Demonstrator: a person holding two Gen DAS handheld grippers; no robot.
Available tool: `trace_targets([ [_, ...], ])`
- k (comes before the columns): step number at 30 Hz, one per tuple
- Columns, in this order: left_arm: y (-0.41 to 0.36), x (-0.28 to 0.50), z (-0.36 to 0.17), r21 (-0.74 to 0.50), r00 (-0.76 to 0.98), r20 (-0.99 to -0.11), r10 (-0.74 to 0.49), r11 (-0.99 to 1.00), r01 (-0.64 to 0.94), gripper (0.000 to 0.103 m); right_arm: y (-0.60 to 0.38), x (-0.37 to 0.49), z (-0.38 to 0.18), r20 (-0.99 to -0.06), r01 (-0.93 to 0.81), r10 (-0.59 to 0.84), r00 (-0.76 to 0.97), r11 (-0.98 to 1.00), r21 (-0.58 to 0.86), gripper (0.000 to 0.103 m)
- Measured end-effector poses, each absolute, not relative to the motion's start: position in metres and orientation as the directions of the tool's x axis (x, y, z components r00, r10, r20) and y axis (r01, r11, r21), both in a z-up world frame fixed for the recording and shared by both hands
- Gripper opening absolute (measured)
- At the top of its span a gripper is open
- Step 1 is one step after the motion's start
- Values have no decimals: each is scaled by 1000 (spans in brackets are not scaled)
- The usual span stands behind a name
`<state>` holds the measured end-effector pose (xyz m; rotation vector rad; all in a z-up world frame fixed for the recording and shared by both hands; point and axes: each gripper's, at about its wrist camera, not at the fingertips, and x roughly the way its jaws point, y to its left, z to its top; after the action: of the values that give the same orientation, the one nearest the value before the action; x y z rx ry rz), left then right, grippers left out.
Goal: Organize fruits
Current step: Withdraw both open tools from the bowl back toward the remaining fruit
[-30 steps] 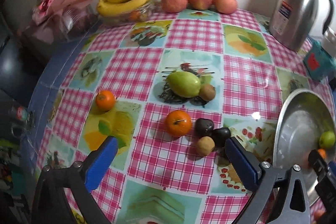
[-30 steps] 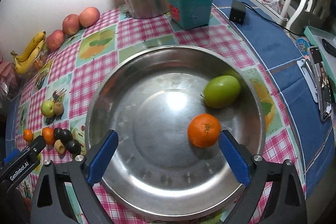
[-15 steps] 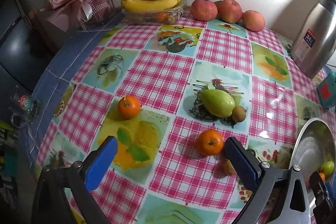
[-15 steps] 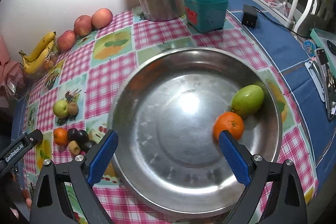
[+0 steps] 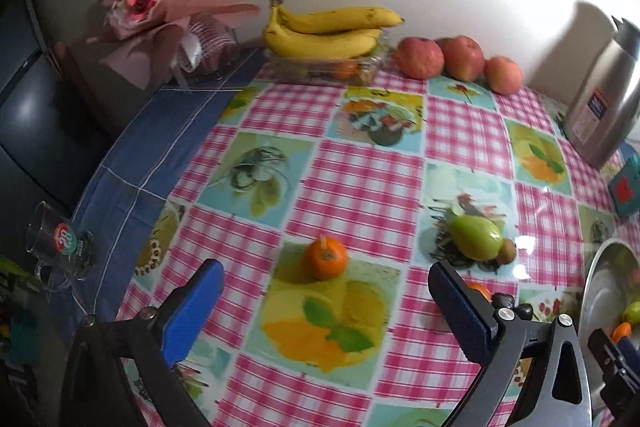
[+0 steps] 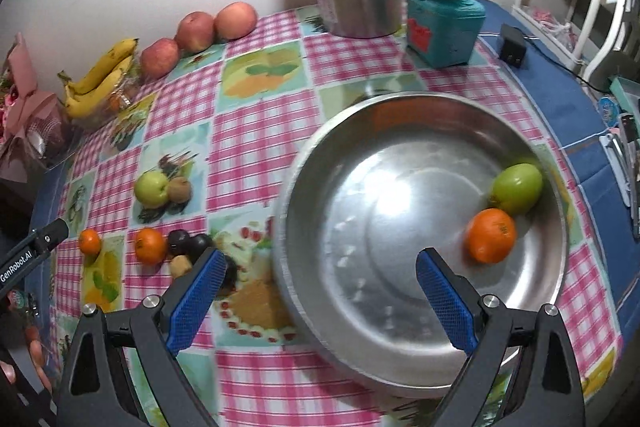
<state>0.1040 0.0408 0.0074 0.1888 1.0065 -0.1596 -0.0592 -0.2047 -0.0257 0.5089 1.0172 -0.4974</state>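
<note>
Fruit lies scattered over the checked tabletop (image 5: 360, 179), and the left gripper (image 5: 324, 301) hangs with its blue pads wide apart and empty, lined up on a lone small orange (image 5: 326, 258) that sits well in from the tabletop's left edge. The right gripper (image 6: 316, 289) is likewise spread and empty above the steel bowl (image 6: 420, 107) near the right edge, where an orange (image 6: 491, 235) and a green fruit (image 6: 517, 188) touch against the far wall. More loose pieces wait mid-table: a green pear-shaped fruit (image 5: 476, 237) touching a kiwi (image 5: 508, 251), and a cluster of another orange (image 6: 150, 245), two dark plums (image 6: 188, 241) and a small tan fruit (image 6: 181, 265).

The lone orange looks light, round and firm-skinned; it will likely roll if nudged, so the pads should close across its widest middle, gently enough not to bruise it. Its short stem points upward, clear of the pads.
</note>
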Motion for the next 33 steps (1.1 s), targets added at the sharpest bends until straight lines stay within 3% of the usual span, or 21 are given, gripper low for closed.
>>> trace_targets([
  [16,105,119,8,-6,504,-862,-51,996,90,103,-154,-24,-9,-840,468,-81,537,857,217,96],
  [33,66,115,-4,-68,420,-895,-151,976,206,103,-136,-12,-11,-821,308,41,569,916,259,96],
])
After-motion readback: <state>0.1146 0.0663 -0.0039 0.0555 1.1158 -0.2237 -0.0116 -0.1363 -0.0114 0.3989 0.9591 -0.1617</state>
